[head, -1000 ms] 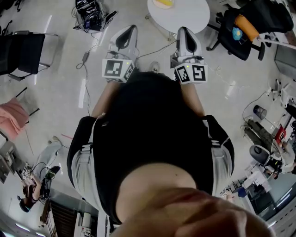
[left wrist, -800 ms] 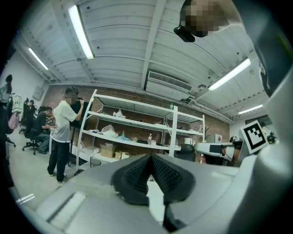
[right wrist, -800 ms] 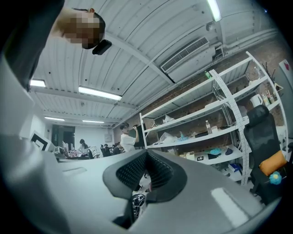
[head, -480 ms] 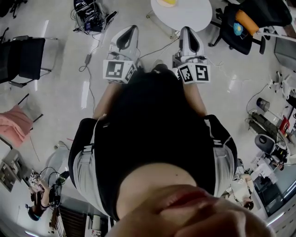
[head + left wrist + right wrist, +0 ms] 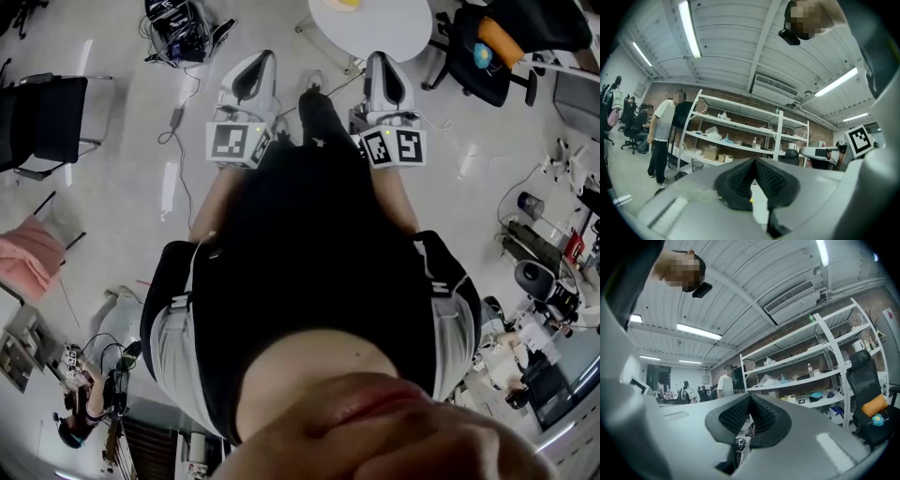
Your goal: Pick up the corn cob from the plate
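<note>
— Since a second ago our dark trouser leg (image 5: 314,108) has swung out between the left gripper (image 5: 258,61) and the right gripper (image 5: 380,64), toward the round white table (image 5: 375,28).

— Their claws?

— We see both clenched on nothing: smooth grey shells, black dimpled rubber pads (image 5: 771,180) pressed together, checker-marked cubes (image 5: 234,142) behind.

— And the corn cob (image 5: 339,3)?

— We spot it as a small yellow lump at the table's far rim, clipped by the frame; what it lies in we cannot tell. Right of the table, a black chair (image 5: 473,70) holds an orange cushion (image 5: 497,39).
</note>
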Available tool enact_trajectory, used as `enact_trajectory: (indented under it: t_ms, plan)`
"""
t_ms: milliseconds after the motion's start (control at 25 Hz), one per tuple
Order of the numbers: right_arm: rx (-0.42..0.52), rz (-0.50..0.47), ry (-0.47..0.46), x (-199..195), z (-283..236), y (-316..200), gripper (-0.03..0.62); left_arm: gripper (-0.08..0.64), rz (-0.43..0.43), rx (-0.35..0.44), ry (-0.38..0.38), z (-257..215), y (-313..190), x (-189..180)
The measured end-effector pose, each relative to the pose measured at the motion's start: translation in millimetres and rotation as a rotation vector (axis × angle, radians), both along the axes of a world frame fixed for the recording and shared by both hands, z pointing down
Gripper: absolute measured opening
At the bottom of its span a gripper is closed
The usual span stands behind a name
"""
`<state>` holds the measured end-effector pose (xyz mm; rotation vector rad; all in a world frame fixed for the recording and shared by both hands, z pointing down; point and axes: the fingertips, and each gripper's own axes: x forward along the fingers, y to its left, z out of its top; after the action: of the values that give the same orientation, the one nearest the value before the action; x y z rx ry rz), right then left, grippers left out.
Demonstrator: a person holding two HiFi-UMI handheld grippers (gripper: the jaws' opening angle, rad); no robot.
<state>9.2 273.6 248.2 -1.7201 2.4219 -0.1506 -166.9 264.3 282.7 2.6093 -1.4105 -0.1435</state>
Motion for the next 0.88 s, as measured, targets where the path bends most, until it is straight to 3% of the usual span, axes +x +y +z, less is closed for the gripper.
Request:
enact_trajectory:
  t_ms: [520, 880]
  plan:
    - [-0.009, 0.01, -0.015, 11.3, 7.5, -66.0, 0.008, 0.003, -0.004, -0.011, -0.007, 4.0, -66.3, 7.2]
    - [-0.026, 0.023, -0.019, 38.4, 11.1, -126.1, 0.008, 0.002, 0.021, -0.028, -0.014, 6.0, -132.0, 39.8]
